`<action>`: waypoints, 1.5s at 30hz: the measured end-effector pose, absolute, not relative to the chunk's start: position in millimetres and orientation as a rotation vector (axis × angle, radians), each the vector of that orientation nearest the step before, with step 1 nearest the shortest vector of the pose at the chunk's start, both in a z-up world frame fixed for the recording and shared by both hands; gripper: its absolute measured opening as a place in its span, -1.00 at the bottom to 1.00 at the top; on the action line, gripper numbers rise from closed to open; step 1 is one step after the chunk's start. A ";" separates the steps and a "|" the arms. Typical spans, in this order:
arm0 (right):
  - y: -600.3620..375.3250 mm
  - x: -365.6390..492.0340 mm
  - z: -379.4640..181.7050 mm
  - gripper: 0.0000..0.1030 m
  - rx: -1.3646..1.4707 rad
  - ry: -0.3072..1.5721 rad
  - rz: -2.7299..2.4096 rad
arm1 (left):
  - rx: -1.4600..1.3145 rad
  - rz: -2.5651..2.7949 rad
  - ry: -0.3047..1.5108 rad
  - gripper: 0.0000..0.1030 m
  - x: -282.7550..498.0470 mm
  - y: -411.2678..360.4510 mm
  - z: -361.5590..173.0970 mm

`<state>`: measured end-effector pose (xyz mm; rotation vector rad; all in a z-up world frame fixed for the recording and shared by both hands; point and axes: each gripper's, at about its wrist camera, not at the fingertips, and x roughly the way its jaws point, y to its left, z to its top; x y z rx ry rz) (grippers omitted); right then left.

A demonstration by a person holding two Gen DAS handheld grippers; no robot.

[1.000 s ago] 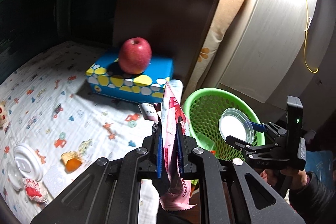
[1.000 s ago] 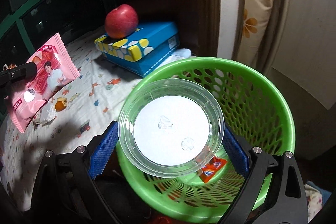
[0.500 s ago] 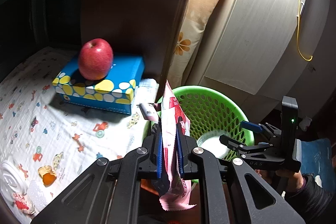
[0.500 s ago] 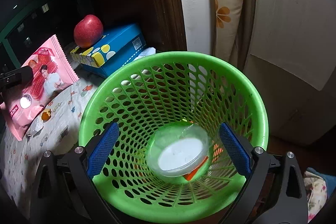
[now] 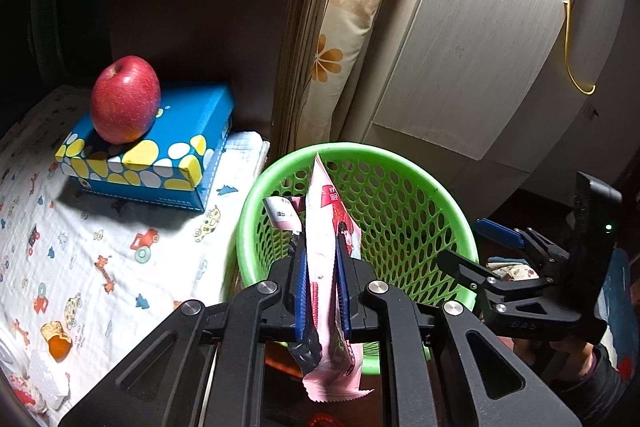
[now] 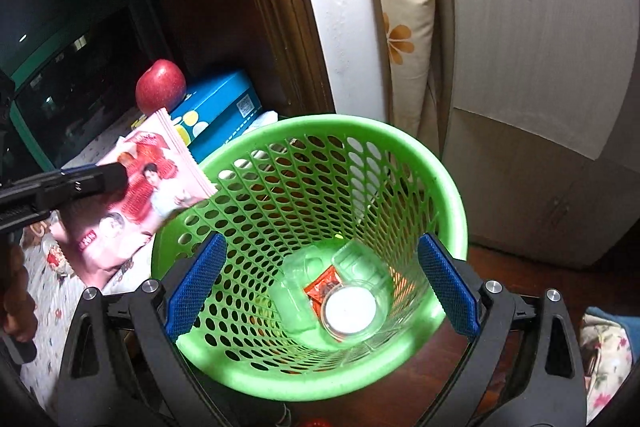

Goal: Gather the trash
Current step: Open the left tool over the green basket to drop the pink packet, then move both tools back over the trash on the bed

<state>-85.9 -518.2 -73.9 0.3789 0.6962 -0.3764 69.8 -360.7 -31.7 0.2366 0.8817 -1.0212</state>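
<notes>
A green basket [image 6: 448, 195], pink wrapper [image 5: 324, 227], red apple [image 5: 125, 99], and blue box [image 5: 188, 131] with yellow and white spots.

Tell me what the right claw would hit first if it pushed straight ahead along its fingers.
Probably the green basket: the open right claw points down into it, toward the clear lid at the bottom.

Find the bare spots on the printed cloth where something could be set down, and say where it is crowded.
The printed cloth lies bare between the blue box and the green basket, and in front of the box. Its lower-left corner is crowded: orange peel and white scraps lie there.
</notes>
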 end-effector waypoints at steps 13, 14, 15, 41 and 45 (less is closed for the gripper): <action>-515.0 -100.3 -70.4 0.85 0.386 0.670 -0.370 | 0.202 -1.017 0.902 0.07 64.3 -369.0 -41.1; -513.7 -100.3 -69.6 0.85 0.384 0.669 -0.367 | 0.201 -1.011 0.900 0.13 64.4 -366.7 -40.5; -511.7 -100.3 -68.9 0.85 0.382 0.667 -0.363 | 0.204 -0.997 0.894 0.19 64.4 -364.0 -40.0; -405.8 -30.1 -58.3 0.85 0.275 0.702 -0.121 | 0.114 -0.536 0.784 0.86 115.5 -171.1 -26.0; -380.0 -11.6 -59.0 0.85 0.253 0.716 -0.068 | 0.107 -0.488 0.783 0.86 121.8 -140.0 -25.8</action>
